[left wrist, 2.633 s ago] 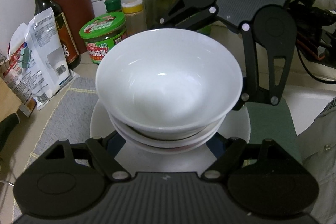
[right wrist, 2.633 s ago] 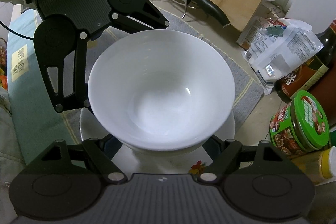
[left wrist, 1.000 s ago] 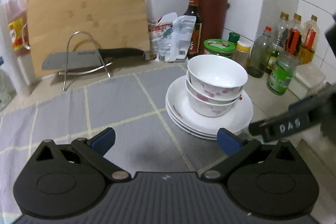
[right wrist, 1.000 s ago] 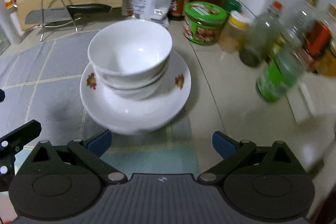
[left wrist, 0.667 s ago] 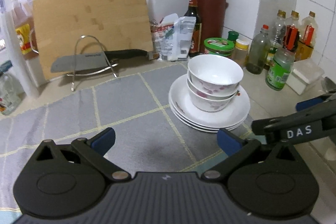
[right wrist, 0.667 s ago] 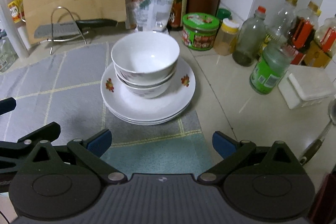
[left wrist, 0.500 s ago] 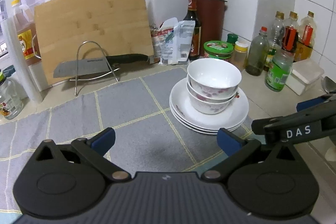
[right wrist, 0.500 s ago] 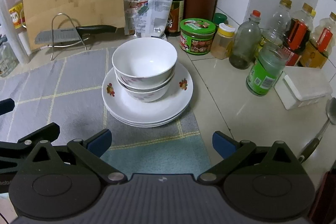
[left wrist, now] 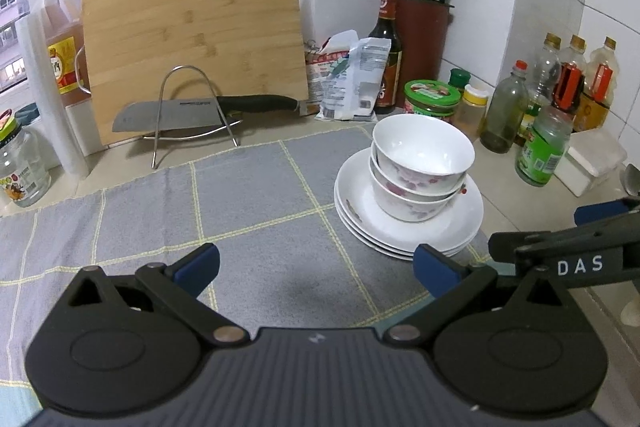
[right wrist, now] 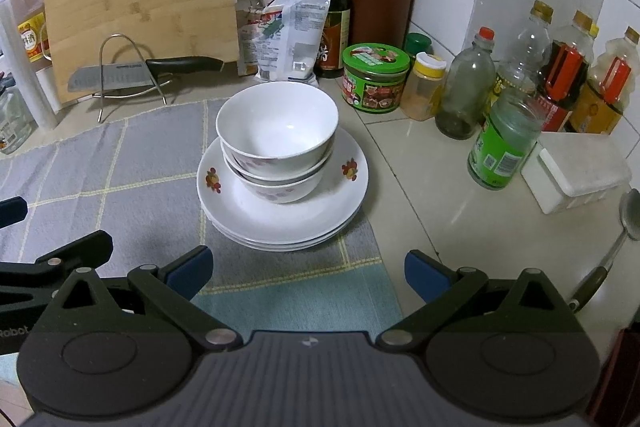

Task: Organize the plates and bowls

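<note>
Having drawn back from the dishes, both claws sat farther from the stack than a moment earlier, when they flanked the top bowl closely. Two white bowls (right wrist: 276, 131) with faint floral prints nested on a pile of white plates (right wrist: 280, 223) at the grey mat's (left wrist: 248, 187) edge, ahead of the right claw (right wrist: 306, 273) and ahead-right of the left claw (left wrist: 316, 267). Both claws were spread wide, holding nothing.
</note>
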A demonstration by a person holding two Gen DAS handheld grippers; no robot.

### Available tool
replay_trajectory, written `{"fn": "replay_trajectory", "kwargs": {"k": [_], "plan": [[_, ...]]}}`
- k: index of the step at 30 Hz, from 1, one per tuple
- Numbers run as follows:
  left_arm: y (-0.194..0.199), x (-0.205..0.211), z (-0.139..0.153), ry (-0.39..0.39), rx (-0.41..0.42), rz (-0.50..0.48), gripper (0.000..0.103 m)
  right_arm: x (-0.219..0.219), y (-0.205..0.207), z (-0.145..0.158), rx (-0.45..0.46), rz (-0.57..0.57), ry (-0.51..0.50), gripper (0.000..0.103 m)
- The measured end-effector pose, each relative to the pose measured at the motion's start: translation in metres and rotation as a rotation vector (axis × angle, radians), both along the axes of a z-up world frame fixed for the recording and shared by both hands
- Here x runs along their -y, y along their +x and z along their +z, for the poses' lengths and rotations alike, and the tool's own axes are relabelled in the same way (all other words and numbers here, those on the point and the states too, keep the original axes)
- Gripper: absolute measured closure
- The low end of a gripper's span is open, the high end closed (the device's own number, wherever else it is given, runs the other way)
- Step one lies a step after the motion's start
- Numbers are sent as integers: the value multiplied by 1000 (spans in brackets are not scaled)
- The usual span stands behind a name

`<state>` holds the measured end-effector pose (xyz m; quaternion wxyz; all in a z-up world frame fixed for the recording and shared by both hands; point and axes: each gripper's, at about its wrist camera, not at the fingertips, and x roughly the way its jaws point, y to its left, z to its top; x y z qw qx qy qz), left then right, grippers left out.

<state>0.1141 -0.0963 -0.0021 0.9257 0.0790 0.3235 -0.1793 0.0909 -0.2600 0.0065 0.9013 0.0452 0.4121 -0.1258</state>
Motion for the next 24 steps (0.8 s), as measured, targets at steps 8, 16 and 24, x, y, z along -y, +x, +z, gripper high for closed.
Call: {"fn": "replay_trajectory", "kwargs": {"k": [8,16,24], "plan": [[1,-1,3,-4,4,3,1,-2,1,3,12,-3,-7,0],[0,0,6,-9,13,0,1,-2,0,6,20,-6,-14,0],[-1,2,8,-11,15,-1,1,0,-4,8,28,-8,-20,0]]}}
